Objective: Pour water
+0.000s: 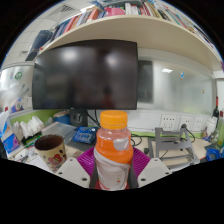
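Observation:
A clear bottle (pixel 112 165) with an orange cap and an orange band stands upright between my fingers. Both purple pads (pixel 86 160) press against its sides, so my gripper (pixel 112 172) is shut on it, and the bottle seems lifted off the desk. A brown patterned cup (pixel 50 151) stands on the desk to the left of the bottle, a little beyond my left finger. The bottle's lower part is hidden.
A large dark monitor (pixel 85 75) rises behind the bottle, under a shelf of books (pixel 120 12). Blue and white packets (pixel 22 133) lie at the left. A power strip (pixel 175 122) and a metal stand (pixel 180 150) sit at the right on the green-edged desk.

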### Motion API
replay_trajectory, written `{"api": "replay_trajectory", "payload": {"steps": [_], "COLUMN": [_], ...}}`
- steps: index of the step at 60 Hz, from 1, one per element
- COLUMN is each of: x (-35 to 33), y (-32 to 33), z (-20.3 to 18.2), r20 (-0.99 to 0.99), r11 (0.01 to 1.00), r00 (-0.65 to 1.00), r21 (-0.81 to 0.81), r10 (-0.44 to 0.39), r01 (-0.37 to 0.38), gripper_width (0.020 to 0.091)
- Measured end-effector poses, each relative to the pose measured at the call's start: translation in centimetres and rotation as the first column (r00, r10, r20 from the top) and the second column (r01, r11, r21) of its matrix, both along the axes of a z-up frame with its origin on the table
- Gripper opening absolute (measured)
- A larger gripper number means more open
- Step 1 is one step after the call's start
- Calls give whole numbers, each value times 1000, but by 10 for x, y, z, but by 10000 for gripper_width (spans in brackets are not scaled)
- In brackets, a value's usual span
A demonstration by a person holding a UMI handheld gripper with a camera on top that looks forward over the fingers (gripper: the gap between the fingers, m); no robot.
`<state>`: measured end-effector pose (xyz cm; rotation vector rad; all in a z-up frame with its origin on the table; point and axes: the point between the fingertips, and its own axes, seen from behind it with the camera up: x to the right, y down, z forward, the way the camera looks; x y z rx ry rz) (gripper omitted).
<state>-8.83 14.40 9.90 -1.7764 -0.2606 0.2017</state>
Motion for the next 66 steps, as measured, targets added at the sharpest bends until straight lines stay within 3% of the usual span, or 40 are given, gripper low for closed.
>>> {"api": "replay_trajectory", "payload": {"steps": [10, 12, 17, 20, 28, 49, 66], "x": [7, 10, 15, 16, 20, 21, 34], "y": [-5, -7, -16, -25, -70, -158, -187], "z": [-6, -7, -7, -8, -3, 91, 105], "r20": [23, 26, 27, 36, 53, 45, 51], "r11": [996, 994, 989, 986, 968, 956, 940], "r00": [997, 996, 992, 991, 985, 967, 952], "r21": [-56, -71, -89, -104, -181, -149, -150], "r10": [-68, -86, -120, -128, -166, -251, -303], "r01": [70, 87, 122, 131, 173, 255, 307], "gripper_width": [603, 653, 872, 840, 857, 861, 857]}}
